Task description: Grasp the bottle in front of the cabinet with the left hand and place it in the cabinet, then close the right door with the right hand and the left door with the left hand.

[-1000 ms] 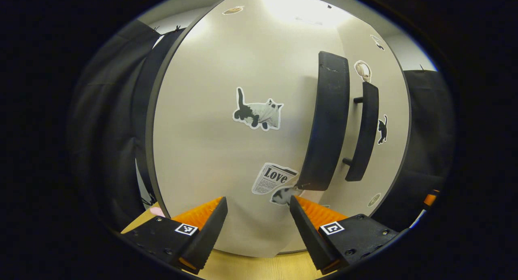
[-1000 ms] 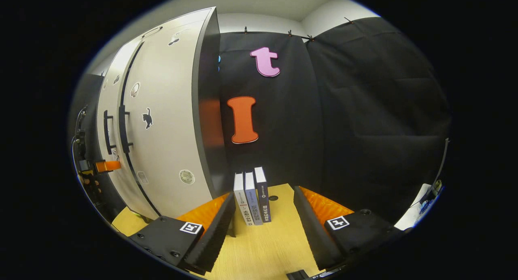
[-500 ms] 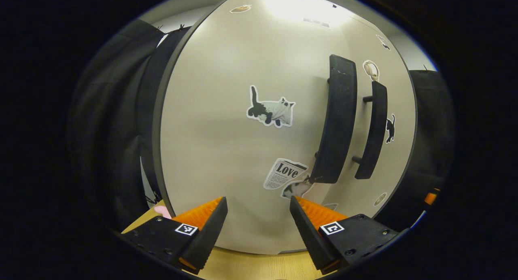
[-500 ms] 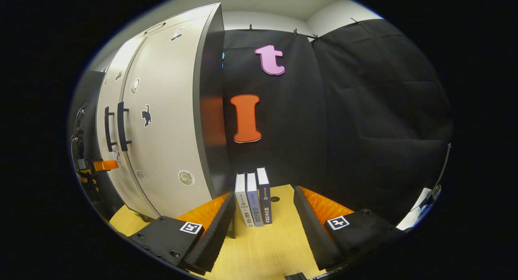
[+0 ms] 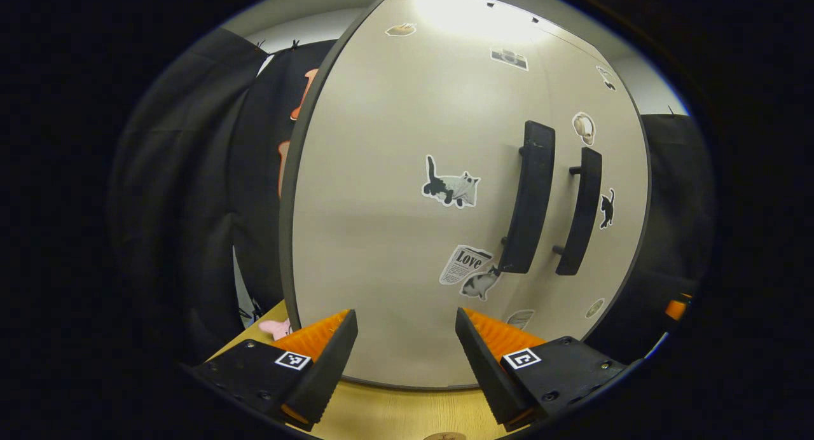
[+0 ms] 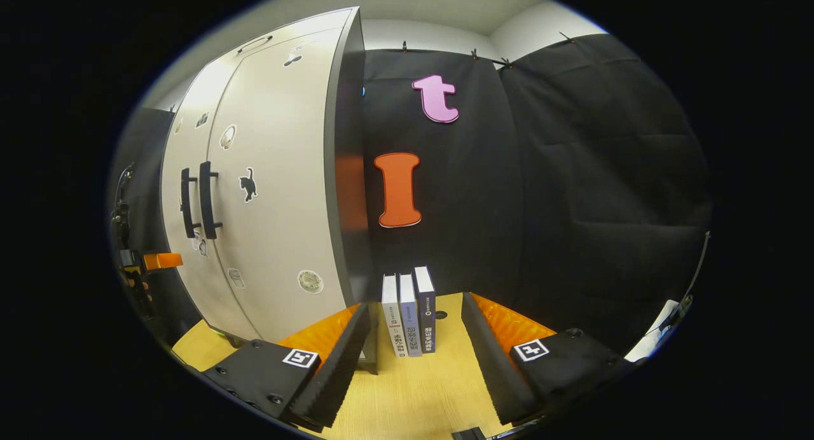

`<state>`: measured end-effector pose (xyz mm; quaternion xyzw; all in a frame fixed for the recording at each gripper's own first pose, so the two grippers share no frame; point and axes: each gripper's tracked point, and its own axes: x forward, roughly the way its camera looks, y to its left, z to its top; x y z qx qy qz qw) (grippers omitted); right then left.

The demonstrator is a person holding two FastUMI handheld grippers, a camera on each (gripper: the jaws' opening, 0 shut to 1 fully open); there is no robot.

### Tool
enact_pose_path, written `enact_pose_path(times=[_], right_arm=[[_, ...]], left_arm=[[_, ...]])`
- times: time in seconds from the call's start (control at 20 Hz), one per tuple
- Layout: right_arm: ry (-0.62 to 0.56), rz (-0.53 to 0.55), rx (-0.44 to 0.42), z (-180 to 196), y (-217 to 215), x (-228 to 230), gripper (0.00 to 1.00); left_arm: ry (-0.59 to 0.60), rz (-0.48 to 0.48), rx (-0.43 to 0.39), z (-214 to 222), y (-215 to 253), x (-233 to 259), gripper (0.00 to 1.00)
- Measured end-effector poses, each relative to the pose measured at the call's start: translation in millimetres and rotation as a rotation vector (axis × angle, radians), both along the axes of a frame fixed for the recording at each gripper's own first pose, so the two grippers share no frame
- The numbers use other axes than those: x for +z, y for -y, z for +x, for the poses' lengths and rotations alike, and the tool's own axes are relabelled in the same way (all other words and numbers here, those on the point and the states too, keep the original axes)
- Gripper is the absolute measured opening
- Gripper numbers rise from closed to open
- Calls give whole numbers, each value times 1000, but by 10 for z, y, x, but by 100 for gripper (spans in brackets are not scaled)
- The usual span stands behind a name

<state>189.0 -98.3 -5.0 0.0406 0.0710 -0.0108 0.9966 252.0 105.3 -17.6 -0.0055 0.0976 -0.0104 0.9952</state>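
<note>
Cabinet doors both shut, both tongs empty

Left tongs (image 5: 407, 357) hang spread apart in front of the cabinet (image 5: 394, 236) with nothing between their fingers, and the pale left door (image 5: 381, 192) faces them, clear of the fingertips. Its dark handle (image 5: 531, 195) stands upright just beside the handle of the right door (image 5: 582, 211); the 2 doors lie flush with each other. Stickers dot the panels, among them a cat (image 5: 451, 189) and a newspaper clipping (image 5: 465, 265). The bottle cannot be seen, hidden if it is behind the doors.

Right tongs (image 6: 413, 357) are spread wide too, gripping nothing, above the wooden worktop (image 6: 413, 402). In the right gripper view the cabinet stands to the left, seen from its right corner, with its dark side panel (image 6: 346, 173) turned toward the black cloth. 3 books (image 6: 410, 313) stand upright on the worktop just beside that corner, spines facing the camera. At the far left of that view the left tongs' tip shows in front of the doors
</note>
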Motion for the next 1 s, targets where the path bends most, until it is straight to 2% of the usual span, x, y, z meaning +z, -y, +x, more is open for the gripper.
enact_pose_path(times=[0.3,0.55,0.85,1.0], right_arm=[[19,-15,5,-129,-63,139,96],[39,-20,2,-229,-92,312,96],[82,-32,15,-361,-166,714,95],[106,-41,16,-458,-175,926,95]], left_arm=[[13,-18,-15,-260,-32,188,95],[55,10,-25,-519,-46,530,95],[118,73,-36,-944,-63,1064,95],[142,66,-48,-1161,-47,1293,94]])
